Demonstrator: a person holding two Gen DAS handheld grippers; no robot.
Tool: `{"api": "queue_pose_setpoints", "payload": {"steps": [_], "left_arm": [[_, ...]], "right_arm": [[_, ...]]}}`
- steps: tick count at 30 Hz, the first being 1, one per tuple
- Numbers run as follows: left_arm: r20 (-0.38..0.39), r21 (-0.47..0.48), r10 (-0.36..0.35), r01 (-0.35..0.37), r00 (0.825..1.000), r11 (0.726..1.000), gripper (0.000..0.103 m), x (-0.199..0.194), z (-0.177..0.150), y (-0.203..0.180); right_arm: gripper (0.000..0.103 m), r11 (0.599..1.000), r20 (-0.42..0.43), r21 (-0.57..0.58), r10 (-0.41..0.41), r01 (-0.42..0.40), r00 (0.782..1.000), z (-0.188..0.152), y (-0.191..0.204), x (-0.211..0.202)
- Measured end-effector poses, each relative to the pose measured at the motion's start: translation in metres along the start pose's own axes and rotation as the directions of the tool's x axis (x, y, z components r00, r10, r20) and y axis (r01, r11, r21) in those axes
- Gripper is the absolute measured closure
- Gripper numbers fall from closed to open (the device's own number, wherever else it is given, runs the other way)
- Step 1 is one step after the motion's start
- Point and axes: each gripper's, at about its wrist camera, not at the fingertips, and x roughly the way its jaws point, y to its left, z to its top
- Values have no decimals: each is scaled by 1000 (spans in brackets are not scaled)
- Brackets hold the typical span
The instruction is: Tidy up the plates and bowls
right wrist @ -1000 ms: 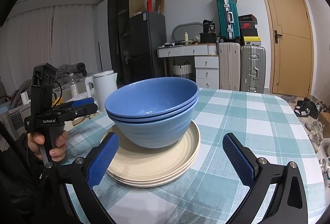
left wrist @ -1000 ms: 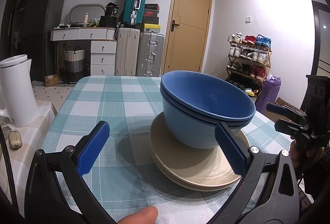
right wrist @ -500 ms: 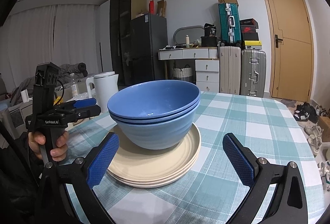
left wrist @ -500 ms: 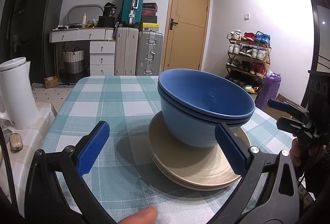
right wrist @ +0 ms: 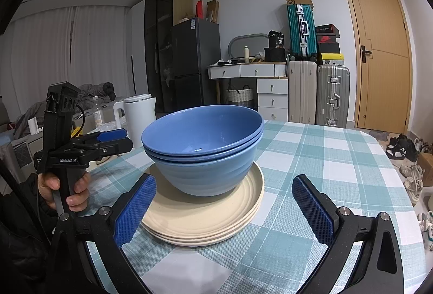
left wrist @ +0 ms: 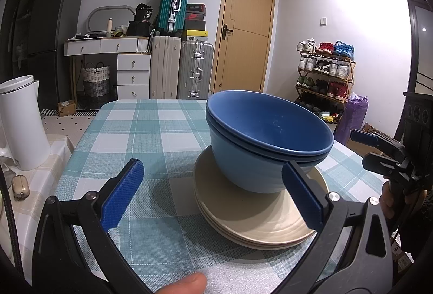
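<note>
While you are holding both tools low over the checked bench (left wrist: 140, 131), the white kettle (left wrist: 20, 126) is standing at the far left, off the cloth on a neighbouring surface. Moving right, your left gripper (left wrist: 213, 193) is hanging just above the cloth with its blue pads (left wrist: 123, 192) spread wide and nothing between them; in the right wrist view you are gripping its black handle at the left edge, and from that side-on angle the two fingers are overlapping.

Next comes the stack, sitting near the middle of the bench. Three cream plates (left wrist: 270, 226) are lying one on another, flat on the cloth. On the top plate, set toward its far side, the blue bowls (left wrist: 268, 142) are nesting: a darker blue one is sitting inside another dark one, and both are resting in a paler blue bowl at the bottom. The innermost bowl is holding nothing but a glint of light. The right pad of your left gripper is appearing in front of the plates' rim, though you cannot tell whether it is touching.

Further right, your right gripper (right wrist: 224, 207) is hovering near the stack with its pads (right wrist: 312, 210) parted wide; its left pad is overlapping the plates' (right wrist: 205, 221) near rim while the bowls (right wrist: 203, 142) are sitting beyond, ungrasped.
</note>
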Motion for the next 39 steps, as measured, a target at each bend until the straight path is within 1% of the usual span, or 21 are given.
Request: {"api": "queue_pose_setpoints", "payload": {"steps": [39], "left_arm": [[6, 8, -4, 4, 1000, 1000, 1, 2, 1, -4]], "right_arm": [[1, 1000, -1, -2, 3, -3, 1000, 0, 1, 1]]}}
